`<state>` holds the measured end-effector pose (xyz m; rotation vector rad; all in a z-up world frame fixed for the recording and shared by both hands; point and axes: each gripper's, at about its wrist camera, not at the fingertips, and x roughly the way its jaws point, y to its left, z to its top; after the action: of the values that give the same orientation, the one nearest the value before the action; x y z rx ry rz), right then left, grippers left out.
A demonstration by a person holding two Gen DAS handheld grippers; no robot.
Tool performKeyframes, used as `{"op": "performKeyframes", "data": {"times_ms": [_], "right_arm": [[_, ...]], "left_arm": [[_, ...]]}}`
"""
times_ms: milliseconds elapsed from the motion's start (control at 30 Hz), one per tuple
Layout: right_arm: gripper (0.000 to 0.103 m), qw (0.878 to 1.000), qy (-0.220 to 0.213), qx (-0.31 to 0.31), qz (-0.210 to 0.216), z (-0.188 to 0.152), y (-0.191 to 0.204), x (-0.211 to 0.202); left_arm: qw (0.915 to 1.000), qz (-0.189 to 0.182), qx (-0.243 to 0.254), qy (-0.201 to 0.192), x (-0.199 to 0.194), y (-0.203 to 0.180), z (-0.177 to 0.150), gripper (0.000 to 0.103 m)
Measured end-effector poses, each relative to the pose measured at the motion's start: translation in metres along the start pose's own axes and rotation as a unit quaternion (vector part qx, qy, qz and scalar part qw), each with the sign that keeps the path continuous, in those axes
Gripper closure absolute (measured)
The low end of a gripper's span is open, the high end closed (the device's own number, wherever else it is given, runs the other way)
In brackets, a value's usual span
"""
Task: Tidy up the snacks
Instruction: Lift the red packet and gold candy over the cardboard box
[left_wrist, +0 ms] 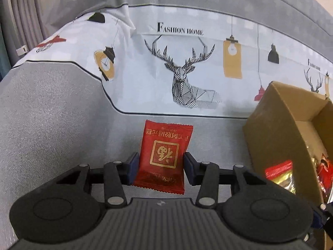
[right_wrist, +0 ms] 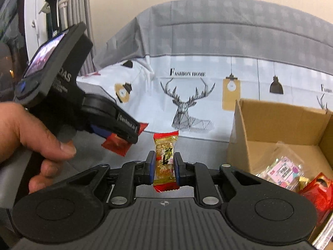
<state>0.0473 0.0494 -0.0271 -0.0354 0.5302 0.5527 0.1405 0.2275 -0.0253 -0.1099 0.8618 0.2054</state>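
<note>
Left tongs [left_wrist: 161, 167] pinching a red snack packet [left_wrist: 164, 156], held above grey bedding just left of the cardboard box [left_wrist: 270, 137]. Right tongs [right_wrist: 163, 167] pressed onto a clear packet of nutty candy [right_wrist: 165, 160], also left of the box. Only from the right wrist: bare hand [right_wrist: 27, 131] gripping the left tool, red packet jutting from its tongs, plus pink and red snacks [right_wrist: 289, 171] lying inside the box. Only from the left wrist: gold and red wrappers [left_wrist: 281, 175] through the box's near corner. Behind the box, deer-print bedsheet [left_wrist: 183, 77].
</note>
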Motion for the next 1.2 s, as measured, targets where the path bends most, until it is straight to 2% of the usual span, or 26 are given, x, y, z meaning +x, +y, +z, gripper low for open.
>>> {"op": "performKeyframes", "data": {"times_ms": [100,267,500,700,833,1000,1200], "right_arm": [[0.083,1.000,-0.019,0.005,-0.003,0.005,-0.004,-0.010],[0.083,0.998,-0.068,0.015,-0.010,0.019,-0.019,-0.033],[0.083,0.990,-0.123,0.047,-0.044,0.035,-0.057,-0.062],[0.083,0.982,-0.135,0.093,-0.092,0.040,-0.100,-0.072],[0.083,0.973,-0.146,0.116,-0.138,0.035,-0.127,-0.080],[0.083,0.966,-0.139,0.131,-0.174,0.026,-0.157,-0.085],[0.083,0.962,-0.123,0.138,-0.199,0.012,-0.179,-0.087]], "left_arm": [[0.9996,-0.009,-0.012,-0.025,-0.011,-0.004,0.001,0.053],[0.9949,-0.043,-0.032,-0.086,-0.031,-0.017,0.007,0.053],[0.9865,-0.097,-0.012,-0.131,-0.042,-0.062,0.013,0.053],[0.9747,-0.146,0.002,-0.169,-0.052,-0.101,0.017,0.053],[0.9657,-0.175,0.029,-0.189,-0.056,-0.131,0.016,0.053],[0.9535,-0.208,0.058,-0.211,-0.061,-0.168,0.012,0.053],[0.9433,-0.224,0.097,-0.225,-0.063,-0.202,0.003,0.053]]}}
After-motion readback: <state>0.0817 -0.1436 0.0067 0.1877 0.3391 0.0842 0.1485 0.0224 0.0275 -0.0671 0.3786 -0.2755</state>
